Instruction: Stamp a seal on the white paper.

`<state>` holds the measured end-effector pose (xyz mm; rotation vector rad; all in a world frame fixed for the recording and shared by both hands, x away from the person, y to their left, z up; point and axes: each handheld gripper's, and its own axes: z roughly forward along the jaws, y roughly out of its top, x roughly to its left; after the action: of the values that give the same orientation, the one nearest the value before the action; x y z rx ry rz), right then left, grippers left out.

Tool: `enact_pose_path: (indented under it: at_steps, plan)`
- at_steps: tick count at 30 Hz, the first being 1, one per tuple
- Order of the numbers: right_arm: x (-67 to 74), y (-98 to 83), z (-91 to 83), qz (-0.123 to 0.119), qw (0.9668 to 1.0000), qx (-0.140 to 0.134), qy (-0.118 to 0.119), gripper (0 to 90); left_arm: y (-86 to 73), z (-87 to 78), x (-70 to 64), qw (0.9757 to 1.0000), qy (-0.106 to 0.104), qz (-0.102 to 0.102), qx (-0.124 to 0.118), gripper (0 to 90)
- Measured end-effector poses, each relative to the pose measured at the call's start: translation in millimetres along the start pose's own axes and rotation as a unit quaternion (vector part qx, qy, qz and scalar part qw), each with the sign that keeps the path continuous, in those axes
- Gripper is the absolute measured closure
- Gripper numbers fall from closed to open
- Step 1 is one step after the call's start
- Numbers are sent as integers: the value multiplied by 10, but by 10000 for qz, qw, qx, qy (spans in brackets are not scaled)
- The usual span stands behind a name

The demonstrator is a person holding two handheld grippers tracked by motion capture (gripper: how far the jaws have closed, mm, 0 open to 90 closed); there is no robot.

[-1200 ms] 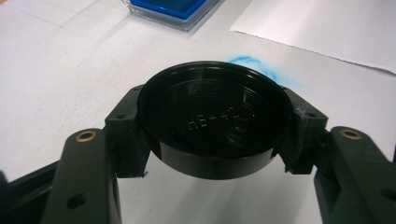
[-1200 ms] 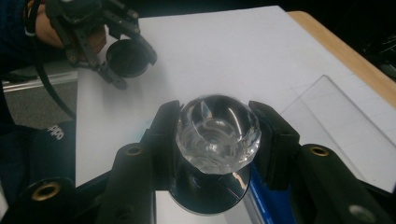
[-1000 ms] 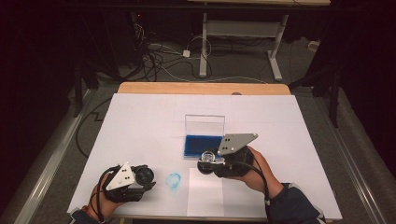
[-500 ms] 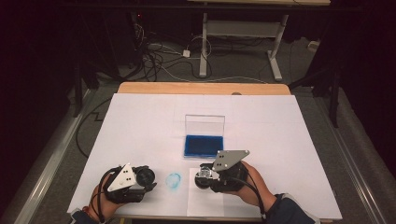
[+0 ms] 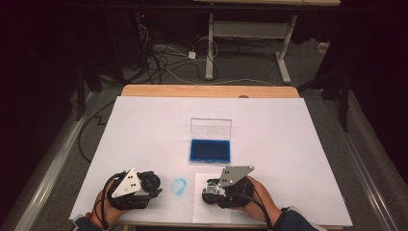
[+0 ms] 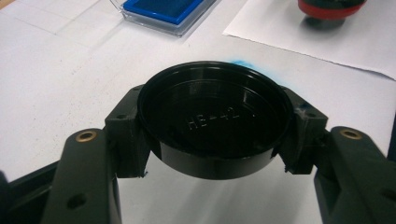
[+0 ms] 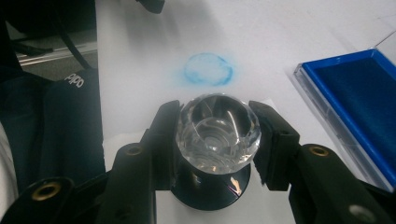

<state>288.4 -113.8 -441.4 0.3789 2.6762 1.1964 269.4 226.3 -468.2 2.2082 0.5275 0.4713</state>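
From up top we've got the left gripper at 7 o'clock and the right gripper at 6. Left gripper view: jaws pinching a black cap. Right gripper view: jaws squeezing the clear-knobbed stamp, blue ink pad at 3 o'clock.

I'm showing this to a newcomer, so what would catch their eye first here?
Probably the open blue ink pad at the table's middle, and the smudged blue ring stamped on the white table cover between the grippers. Next, the right gripper clamps a clear-handled stamp on a paper sheet, while the left gripper holds its black cap.
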Motion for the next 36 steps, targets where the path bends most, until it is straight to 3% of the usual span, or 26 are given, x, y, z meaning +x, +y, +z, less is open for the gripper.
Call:
enact_pose_path:
  at_steps: [13,36]
  plan:
    - [-2,-58,95,-93,9995,292,-60,572,3,0,-5,10000,-1,-2,-20,360]
    - [-7,-116,100,-37,9998,209,-26,574,23,27,-33,10000,-50,46,18,360]
